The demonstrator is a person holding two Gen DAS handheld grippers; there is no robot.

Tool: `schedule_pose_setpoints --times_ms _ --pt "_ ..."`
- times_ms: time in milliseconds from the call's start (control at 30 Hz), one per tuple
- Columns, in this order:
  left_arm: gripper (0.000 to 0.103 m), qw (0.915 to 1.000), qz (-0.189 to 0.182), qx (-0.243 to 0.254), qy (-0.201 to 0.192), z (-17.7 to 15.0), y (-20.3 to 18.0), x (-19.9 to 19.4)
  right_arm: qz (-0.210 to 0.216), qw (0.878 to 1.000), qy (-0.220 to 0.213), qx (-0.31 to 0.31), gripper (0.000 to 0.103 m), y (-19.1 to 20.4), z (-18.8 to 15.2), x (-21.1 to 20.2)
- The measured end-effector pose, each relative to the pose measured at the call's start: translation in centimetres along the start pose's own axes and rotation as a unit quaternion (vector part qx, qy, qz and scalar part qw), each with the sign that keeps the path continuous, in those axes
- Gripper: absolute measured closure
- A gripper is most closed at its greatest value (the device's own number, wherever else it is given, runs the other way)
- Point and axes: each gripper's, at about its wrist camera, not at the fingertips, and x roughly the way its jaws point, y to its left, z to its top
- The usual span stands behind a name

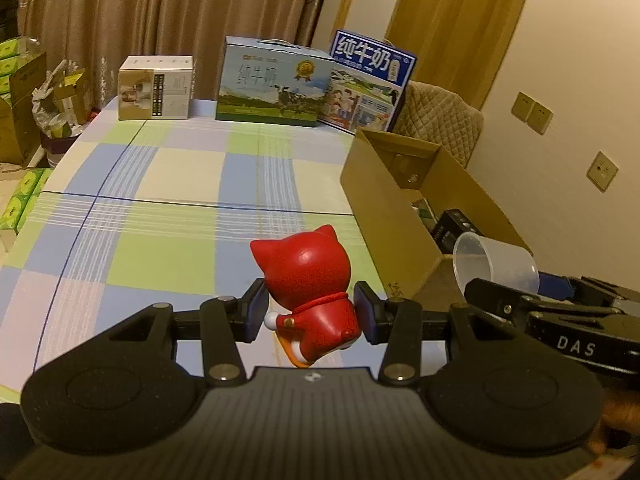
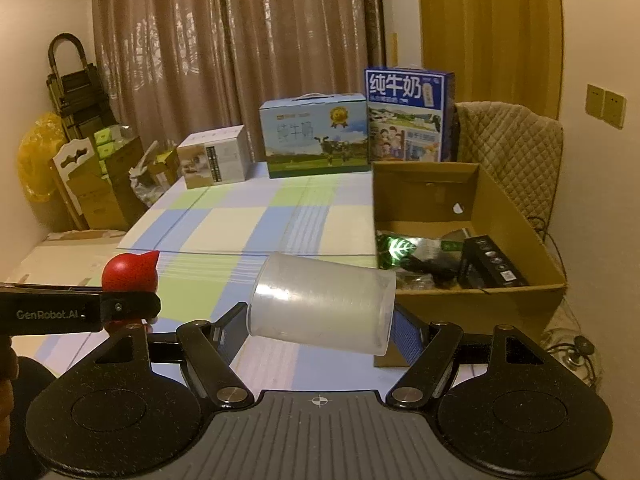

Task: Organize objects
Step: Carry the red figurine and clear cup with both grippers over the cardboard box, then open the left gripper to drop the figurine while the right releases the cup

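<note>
**Both hands full over the checkered surface**

So the left hand-held gripper (image 1: 311,316) is clamped on a little red cat figurine (image 1: 310,280), blue pads pressing its body from both sides, the figure's back to the camera and its ears pointing up. It's lifted off the surface (image 1: 160,208), which has a blue, green and cream check cloth on it.

The right hand-held gripper (image 2: 320,332) has a translucent plastic cup (image 2: 320,300) squeezed between its pads, lying on its side with the mouth facing left. From the left wrist view you can see that cup (image 1: 496,264) sitting just to the right of the figurine, close to the near corner of the open cardboard box (image 2: 516,240).

That box sits on the right part of the surface and already has stuff in it: a black packaged item (image 2: 492,264) and something with a green leaf pattern (image 2: 396,248).

At the far edge stand a small white carton (image 1: 156,88) and two milk cartons, a light blue one (image 1: 272,80) and a dark blue one (image 1: 368,80). Curtains hang behind.
</note>
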Motion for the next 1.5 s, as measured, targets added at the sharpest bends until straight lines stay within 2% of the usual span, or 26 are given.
schedule_pose_setpoints --times_ms 300,767,1133,1500 --pt "0.062 0.9996 -0.027 0.01 0.002 -0.1 -2.4 0.3 -0.024 1.0 0.0 0.006 0.032 -2.3 -0.4 -1.1" --pt "0.062 0.9976 -0.056 0.036 0.015 0.4 -7.2 3.1 -0.053 0.998 -0.003 0.032 0.032 -7.5 -0.8 -2.0" --pt "0.062 0.995 -0.084 0.048 0.023 2.2 -12.2 6.8 -0.069 0.997 -0.013 0.037 0.032 -12.2 1.3 -1.8" --pt "0.062 0.9938 -0.088 0.062 0.026 4.8 -15.1 9.9 -0.069 0.997 -0.018 0.032 0.032 -14.6 4.1 -0.4"
